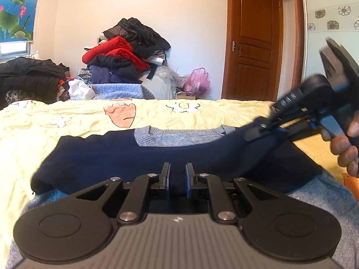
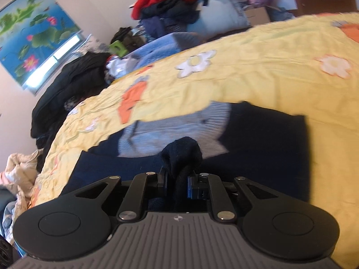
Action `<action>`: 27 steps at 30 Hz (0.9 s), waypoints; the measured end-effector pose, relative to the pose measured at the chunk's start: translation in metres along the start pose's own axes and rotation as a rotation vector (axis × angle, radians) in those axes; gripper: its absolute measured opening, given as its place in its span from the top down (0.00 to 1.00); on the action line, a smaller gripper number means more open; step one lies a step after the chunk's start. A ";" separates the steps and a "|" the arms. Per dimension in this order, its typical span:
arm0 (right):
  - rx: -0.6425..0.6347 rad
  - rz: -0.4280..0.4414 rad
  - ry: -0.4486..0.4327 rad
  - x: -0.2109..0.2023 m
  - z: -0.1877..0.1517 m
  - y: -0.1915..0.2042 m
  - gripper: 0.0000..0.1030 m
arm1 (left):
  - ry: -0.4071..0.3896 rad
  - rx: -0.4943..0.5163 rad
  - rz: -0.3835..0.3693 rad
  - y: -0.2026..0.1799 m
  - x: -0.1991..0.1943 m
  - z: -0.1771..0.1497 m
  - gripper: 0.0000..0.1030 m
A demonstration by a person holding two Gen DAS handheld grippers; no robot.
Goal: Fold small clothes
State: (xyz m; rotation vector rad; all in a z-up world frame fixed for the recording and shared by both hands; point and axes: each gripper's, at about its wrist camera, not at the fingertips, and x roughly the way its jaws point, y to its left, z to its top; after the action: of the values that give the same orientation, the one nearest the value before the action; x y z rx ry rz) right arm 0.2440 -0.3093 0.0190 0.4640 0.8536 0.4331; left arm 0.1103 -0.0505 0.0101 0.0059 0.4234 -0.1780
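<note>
A: Starting at the left, what is on the bed?

B: A yellow flowered bedspread [image 1: 67, 121], and on it a small navy and grey sweater [image 1: 125, 154] lying flat with its grey collar toward the far edge. Behind the bed a heap of red and dark clothes [image 1: 125, 51] is stacked against the wall.

A: And the left gripper [image 1: 178, 179]?

B: It sits low over the sweater's near part. Its jaws are almost together with a narrow gap, and nothing shows between the pads.

A: Further right?

B: The right gripper [image 2: 178, 179] is clamped on a bunched fold of the navy fabric, which sticks up between the fingers. From the left camera it reaches in at the sweater's right shoulder, held by a hand [image 1: 345, 152]. A brown wooden door [image 1: 253, 40] stands beyond.
</note>
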 end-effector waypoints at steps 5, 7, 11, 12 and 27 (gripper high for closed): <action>0.033 -0.028 -0.009 -0.004 -0.007 -0.025 0.78 | 0.019 -0.007 0.001 0.001 0.002 0.000 0.87; 0.037 -0.032 -0.010 -0.004 -0.009 -0.030 0.78 | 0.024 -0.008 0.001 0.002 0.003 0.001 0.87; 0.053 -0.036 -0.021 -0.005 -0.010 -0.037 0.79 | 0.030 -0.008 0.000 0.002 0.004 0.001 0.87; 0.057 -0.037 -0.021 -0.005 -0.010 -0.039 0.79 | 0.033 -0.009 0.000 0.002 0.004 0.000 0.87; -0.095 -0.145 -0.261 -0.044 -0.038 0.015 0.61 | 0.117 -0.044 0.079 0.016 0.021 0.010 0.87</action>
State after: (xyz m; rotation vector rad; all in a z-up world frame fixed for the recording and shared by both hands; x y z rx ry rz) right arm 0.1850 -0.3127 0.0325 0.3591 0.6065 0.2710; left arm 0.1362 -0.0386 0.0104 -0.0107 0.5428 -0.0908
